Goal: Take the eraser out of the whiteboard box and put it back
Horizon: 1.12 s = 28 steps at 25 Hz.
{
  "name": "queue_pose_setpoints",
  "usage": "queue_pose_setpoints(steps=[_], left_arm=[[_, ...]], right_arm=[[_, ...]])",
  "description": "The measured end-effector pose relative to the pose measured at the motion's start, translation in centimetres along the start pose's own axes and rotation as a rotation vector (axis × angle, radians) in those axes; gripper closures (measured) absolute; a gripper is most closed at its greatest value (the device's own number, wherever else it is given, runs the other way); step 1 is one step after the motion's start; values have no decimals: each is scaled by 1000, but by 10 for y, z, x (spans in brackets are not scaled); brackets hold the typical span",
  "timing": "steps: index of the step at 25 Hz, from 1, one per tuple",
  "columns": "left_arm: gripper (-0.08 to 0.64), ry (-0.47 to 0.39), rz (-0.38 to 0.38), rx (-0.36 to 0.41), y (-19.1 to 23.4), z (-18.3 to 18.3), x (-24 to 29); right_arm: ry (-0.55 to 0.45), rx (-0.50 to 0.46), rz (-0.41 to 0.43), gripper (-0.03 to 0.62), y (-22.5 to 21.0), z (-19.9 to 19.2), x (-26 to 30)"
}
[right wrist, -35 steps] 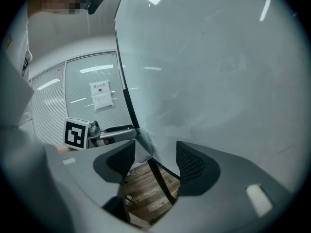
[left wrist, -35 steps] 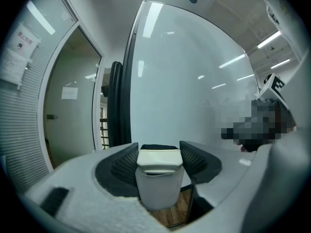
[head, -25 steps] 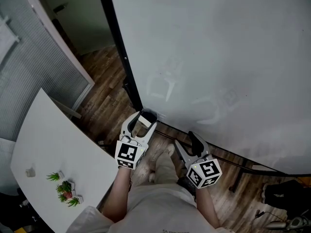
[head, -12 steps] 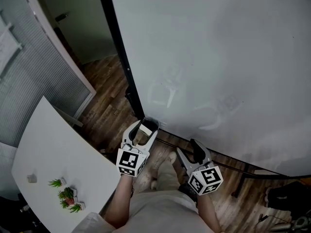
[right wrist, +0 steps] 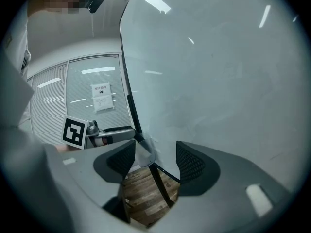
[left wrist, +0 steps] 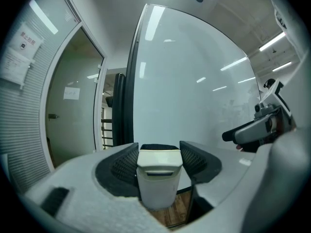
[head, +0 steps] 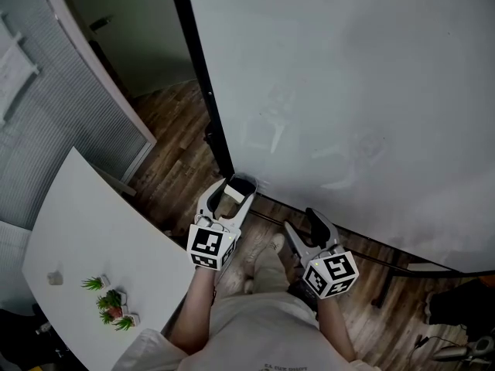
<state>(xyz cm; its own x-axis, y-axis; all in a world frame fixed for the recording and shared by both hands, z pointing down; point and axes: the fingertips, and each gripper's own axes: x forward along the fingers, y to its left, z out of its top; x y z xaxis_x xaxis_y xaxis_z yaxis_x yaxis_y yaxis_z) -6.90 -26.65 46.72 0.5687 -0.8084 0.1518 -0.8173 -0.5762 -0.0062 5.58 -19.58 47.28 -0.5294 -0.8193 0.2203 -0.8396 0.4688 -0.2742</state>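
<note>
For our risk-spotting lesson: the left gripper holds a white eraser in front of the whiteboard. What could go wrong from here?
1. The left gripper pinches the white block-shaped plastic eraser over the brown wooden floor; a slack grip would likely drop it there.
2. The right gripper stands open and empty, apart from the eraser, so it probably could not catch it.
3. Both grippers point at the large white whiteboard; a careless push might scrape it.

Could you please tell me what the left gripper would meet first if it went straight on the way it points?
Most likely the whiteboard: the left gripper, shut on the eraser, faces its surface, though depth is unclear.
</note>
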Motion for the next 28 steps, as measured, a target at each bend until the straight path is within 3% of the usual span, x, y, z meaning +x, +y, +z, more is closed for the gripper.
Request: queue_pose_setpoints(steps=[14,20,28], left_arm=[[296,-38,25,33,-6,18,-22],[296,-77,28,-6,-5,24,-28],[296,-82,25,18,-6,31,-35]], right_arm=[[-29,-6,7,324,9,7,-14],[-38,-11,4,325,11,7,-17],[-40,-23,9,325,17,9,-19]])
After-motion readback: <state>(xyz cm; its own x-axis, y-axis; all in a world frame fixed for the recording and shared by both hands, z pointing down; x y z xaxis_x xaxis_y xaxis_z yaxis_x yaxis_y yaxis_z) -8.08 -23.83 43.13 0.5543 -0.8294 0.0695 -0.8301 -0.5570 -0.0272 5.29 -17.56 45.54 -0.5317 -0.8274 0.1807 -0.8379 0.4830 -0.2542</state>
